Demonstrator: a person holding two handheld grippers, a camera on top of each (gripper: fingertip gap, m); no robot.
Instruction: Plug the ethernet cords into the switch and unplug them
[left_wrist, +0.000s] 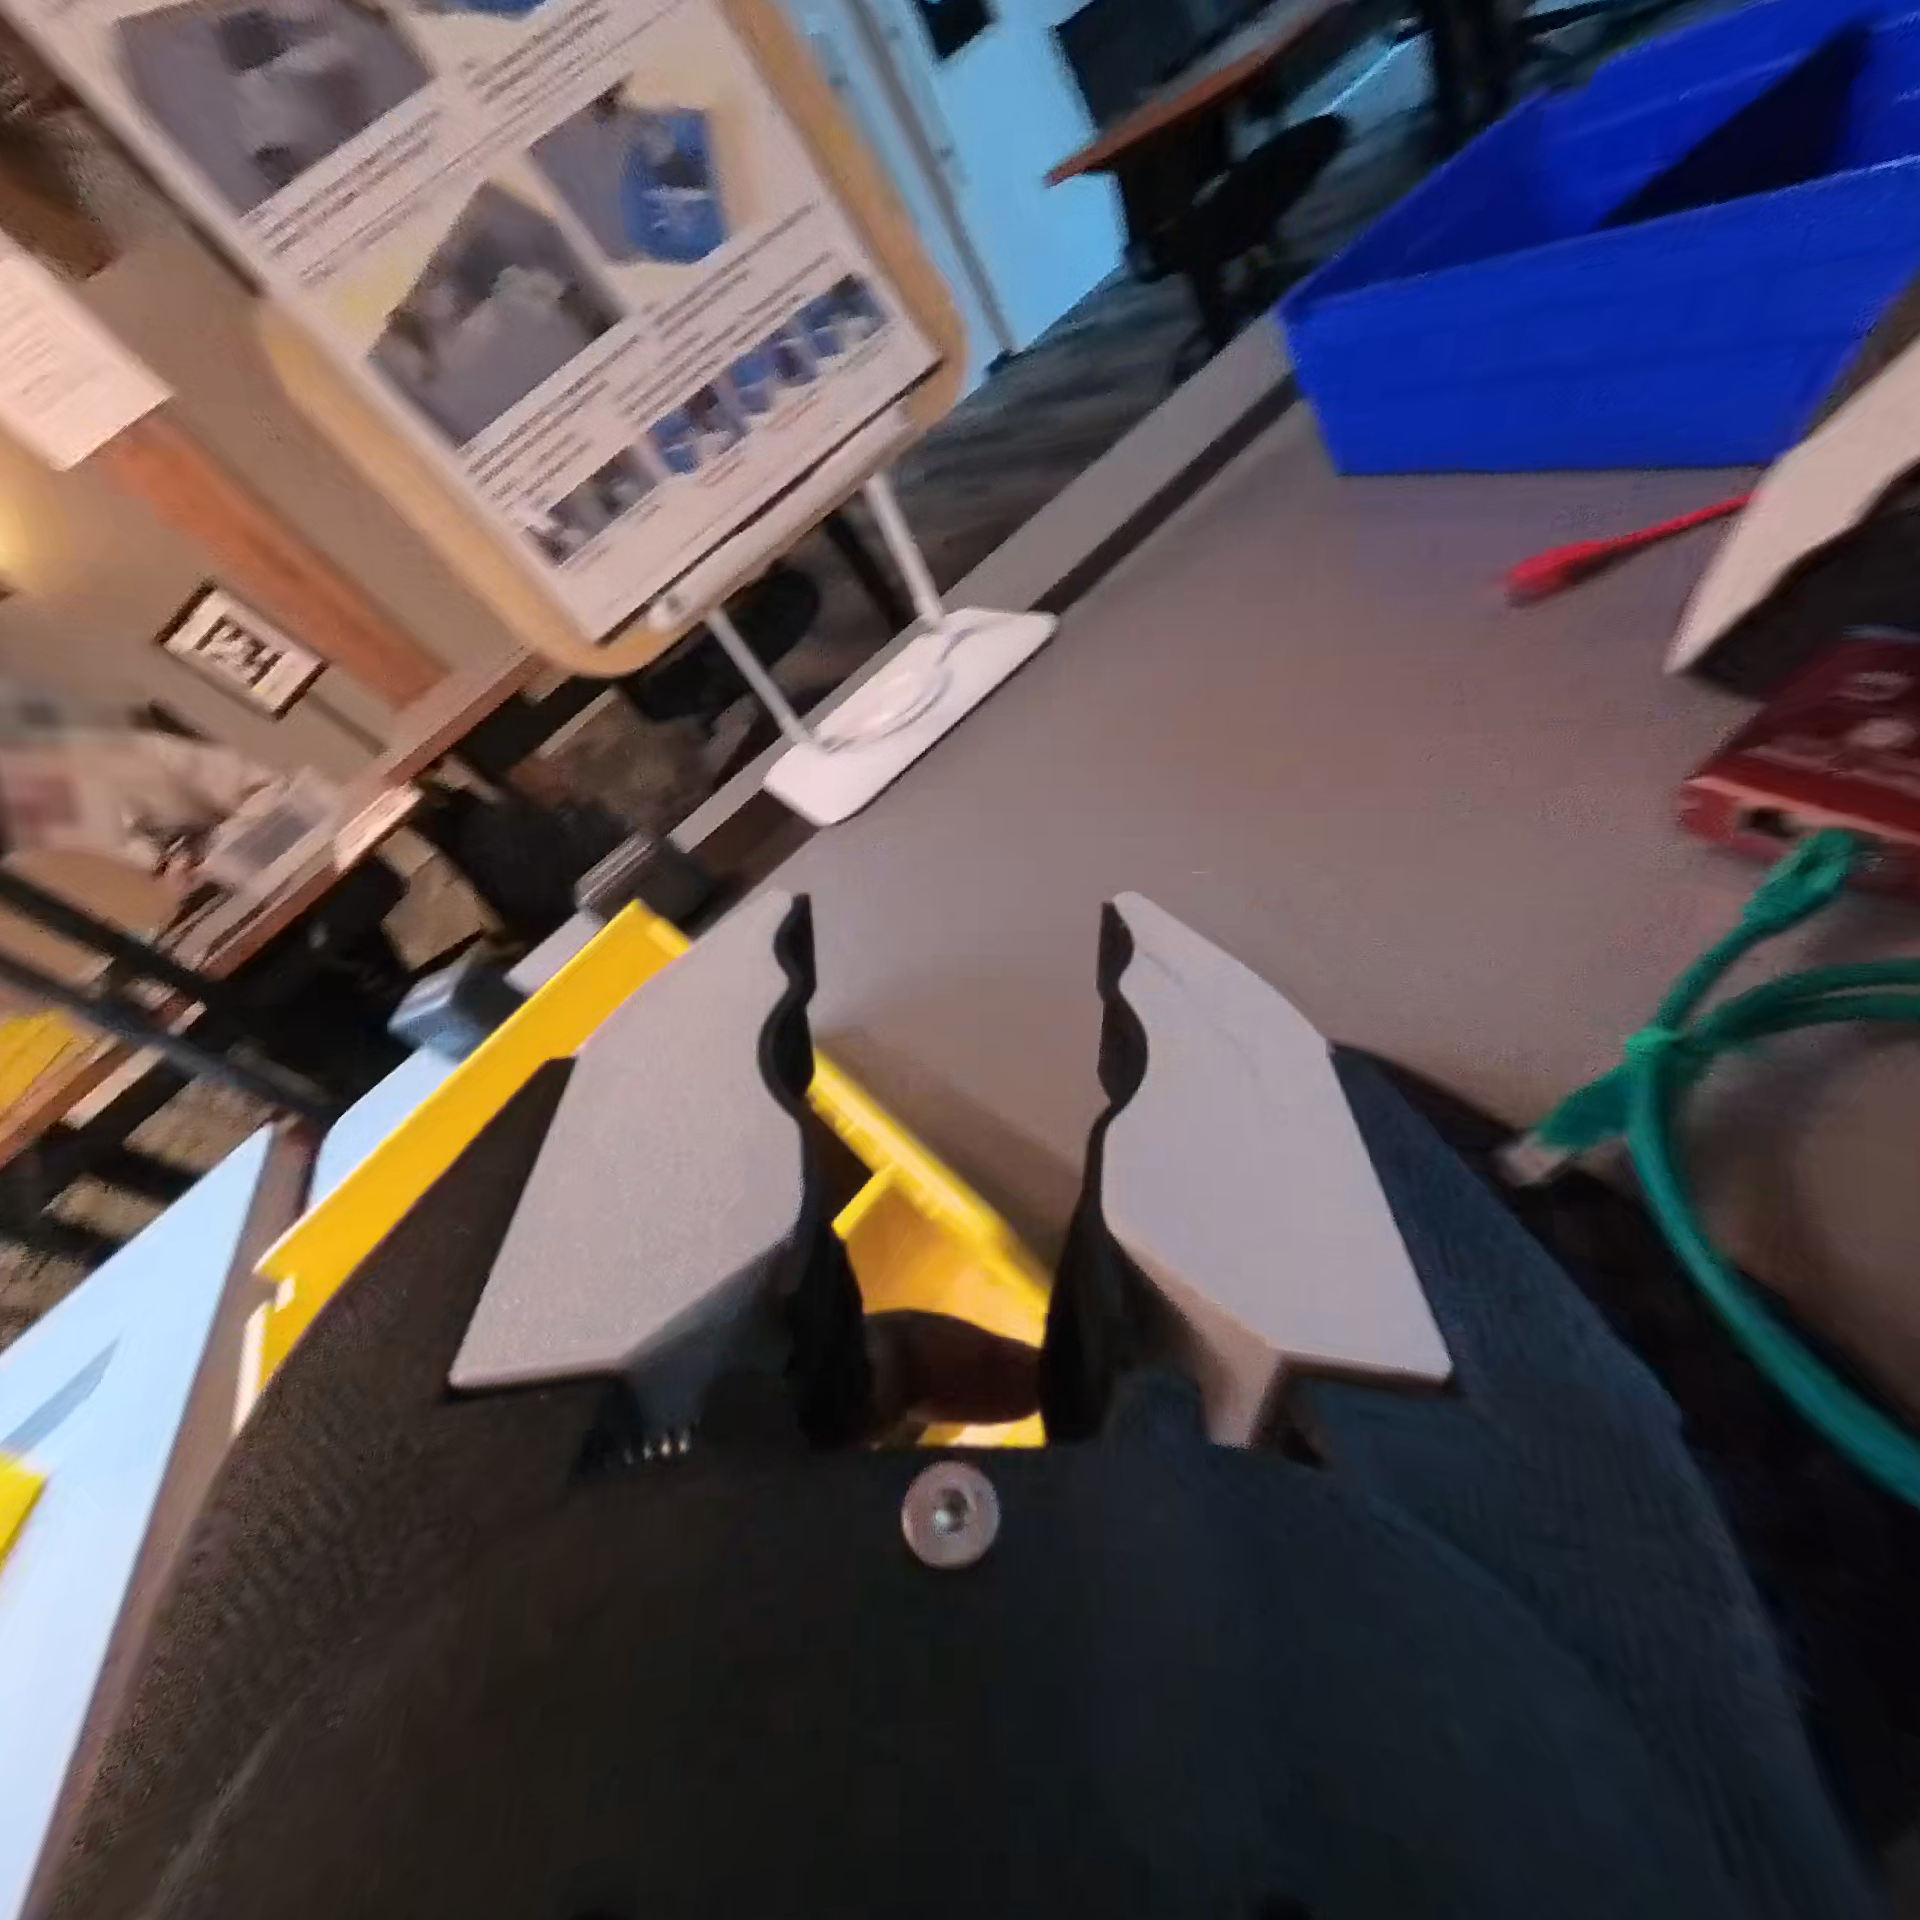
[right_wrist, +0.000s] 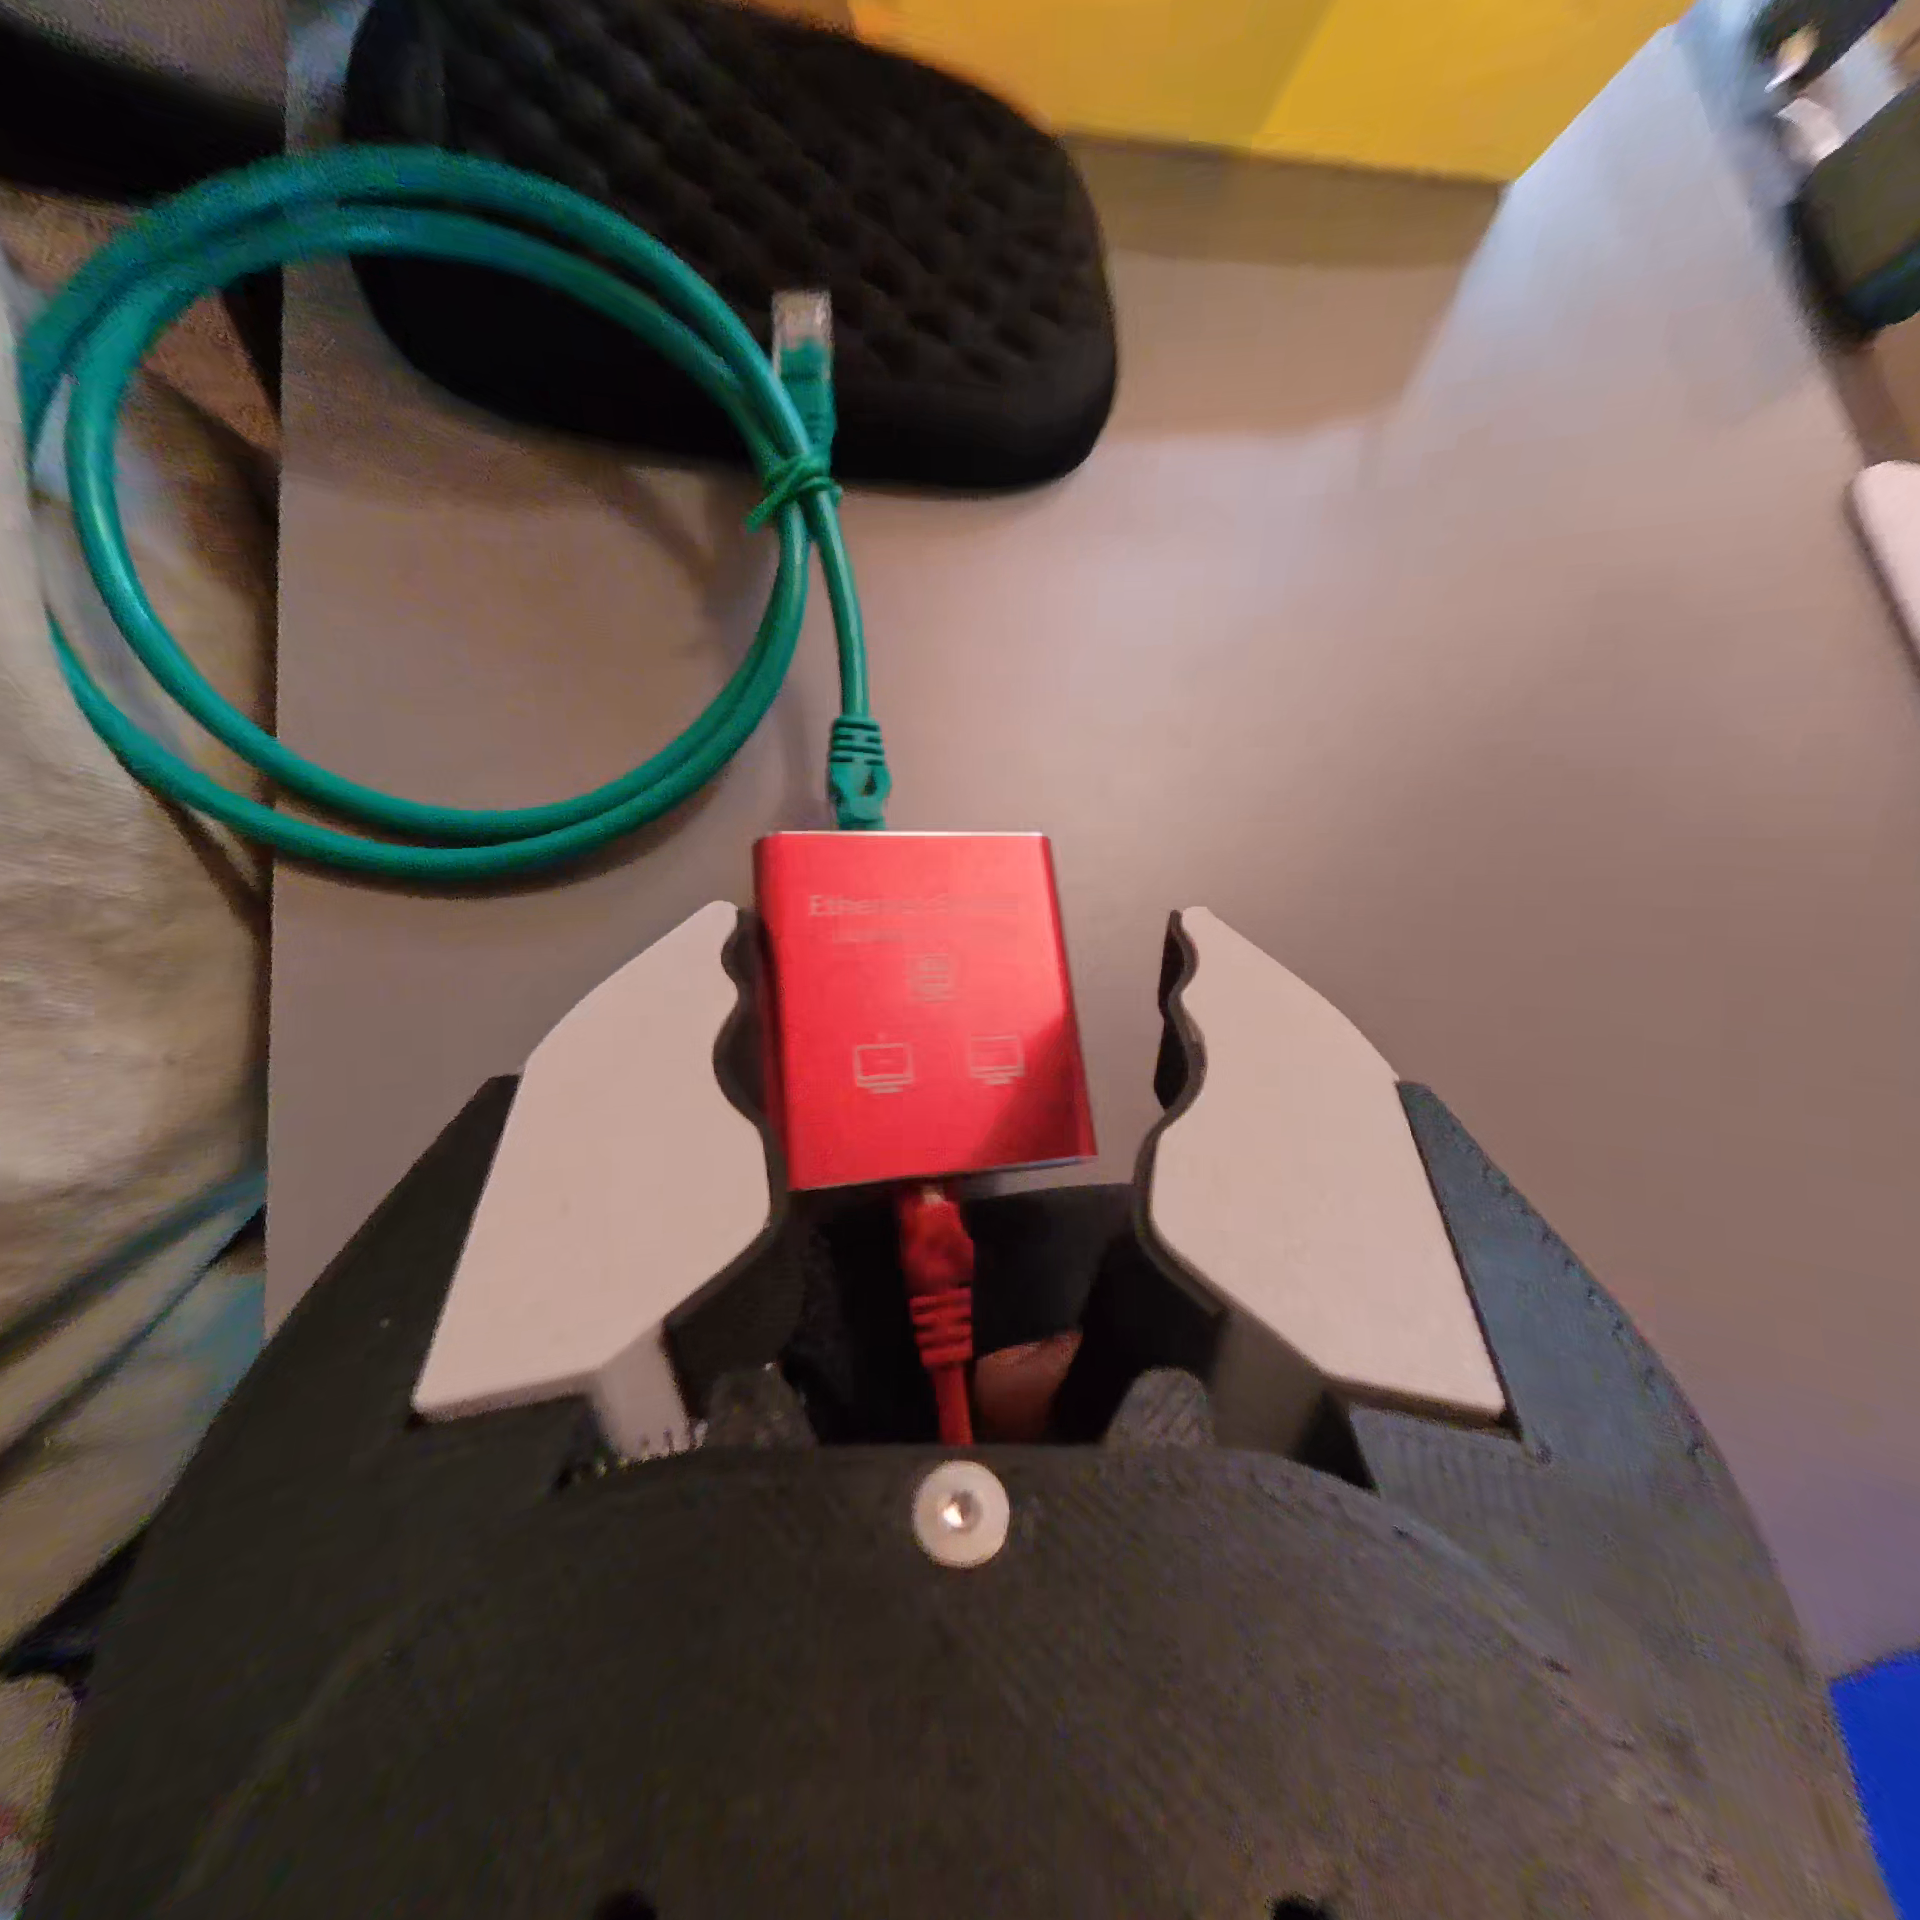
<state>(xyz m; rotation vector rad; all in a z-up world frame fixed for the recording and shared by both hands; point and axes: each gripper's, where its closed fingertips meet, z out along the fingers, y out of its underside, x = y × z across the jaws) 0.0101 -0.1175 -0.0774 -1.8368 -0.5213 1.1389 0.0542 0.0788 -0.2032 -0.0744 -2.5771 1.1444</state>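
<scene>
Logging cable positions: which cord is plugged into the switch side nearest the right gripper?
The red cord: it enters the switch on the side facing the right gripper; the green cord enters the far side.

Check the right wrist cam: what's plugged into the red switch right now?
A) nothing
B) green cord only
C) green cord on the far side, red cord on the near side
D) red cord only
C: the green cord has one connector seated in the far edge of the red switch, and the red cord enters its near edge, running back between the fingers of the open right gripper.
</scene>
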